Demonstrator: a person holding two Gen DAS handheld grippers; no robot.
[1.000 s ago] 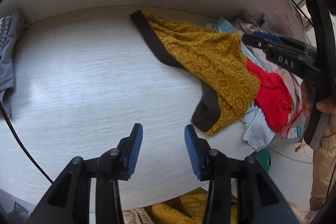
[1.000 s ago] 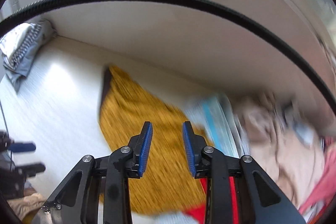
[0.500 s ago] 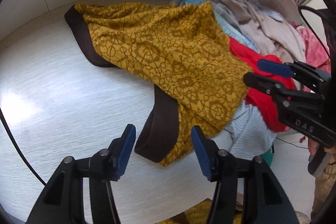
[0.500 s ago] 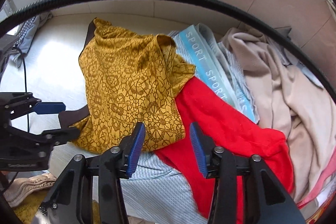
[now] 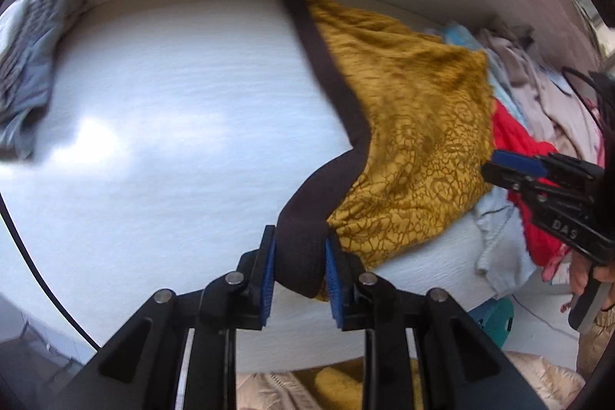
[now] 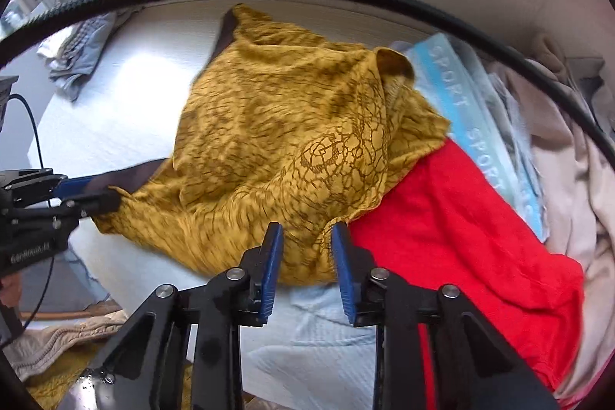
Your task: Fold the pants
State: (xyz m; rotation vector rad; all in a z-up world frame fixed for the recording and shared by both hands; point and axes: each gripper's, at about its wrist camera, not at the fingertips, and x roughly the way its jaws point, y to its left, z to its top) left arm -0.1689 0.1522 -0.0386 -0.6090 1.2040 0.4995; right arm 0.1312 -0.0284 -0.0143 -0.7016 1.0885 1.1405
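1. My left gripper is closing on the dark waistband of the mustard pants, lying half on the clothes pile.
2. My right gripper is closing on their hem; I am gripping deep before lifting.

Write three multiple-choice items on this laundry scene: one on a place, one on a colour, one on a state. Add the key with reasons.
1. Which garment lies directly right of the mustard pants in the right wrist view?
A. red garment
B. green towel
C. black coat

2. What colour is the pants' waistband?
A. white
B. dark brown
C. pink

3. What is between the fingers of the left hand-held gripper?
A. nothing
B. a cable
C. the waistband

Key:
1 A, the red cloth borders the pants' right edge.
2 B, a dark brown strip edges the mustard fabric.
3 C, the band sits between the closing blue pads.
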